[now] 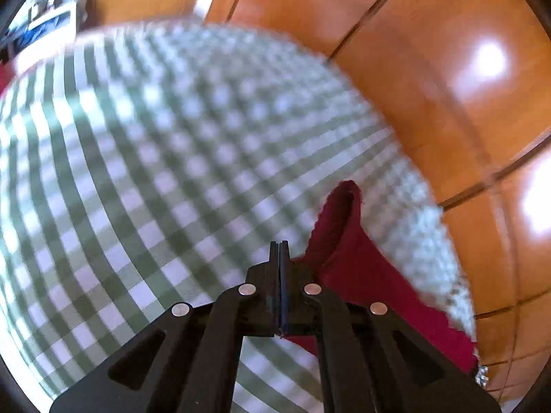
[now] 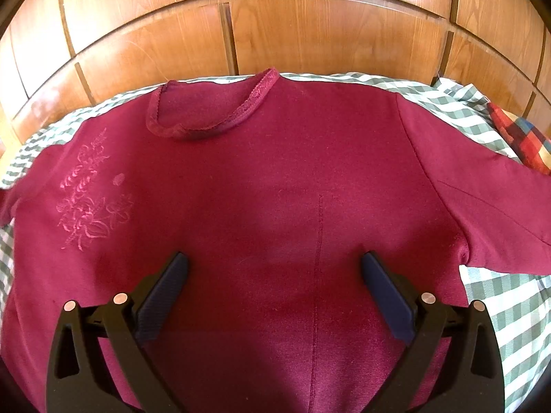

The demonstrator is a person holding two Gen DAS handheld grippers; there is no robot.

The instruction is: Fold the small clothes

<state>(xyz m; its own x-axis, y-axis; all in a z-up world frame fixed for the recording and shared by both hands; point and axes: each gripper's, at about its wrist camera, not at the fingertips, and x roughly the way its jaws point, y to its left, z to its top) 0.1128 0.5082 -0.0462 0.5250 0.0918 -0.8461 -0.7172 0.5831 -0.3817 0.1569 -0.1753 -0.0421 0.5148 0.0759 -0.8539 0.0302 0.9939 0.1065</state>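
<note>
My right gripper (image 2: 273, 268) hangs with its jaws wide apart over the middle of the maroon sweater (image 2: 275, 179), which lies spread flat on the green checked bedcover (image 2: 499, 303), neckline toward the far edge by the wooden panelling (image 2: 310, 27). My left gripper (image 1: 279, 246) is pressed fully closed, a fold of the sweater just beside it near the bedcover's right edge; whether it pinches the fabric I cannot tell.

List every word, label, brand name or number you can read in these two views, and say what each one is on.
No readable text in either view.
Maroon sweater: no words, only a pink embroidered flower motif beside the neckline.
Printed items at the top left corner of the left wrist view: dark marks on white, too blurred to read.
Green checked cloth and plaid fabric: patterns only, no lettering.
</note>
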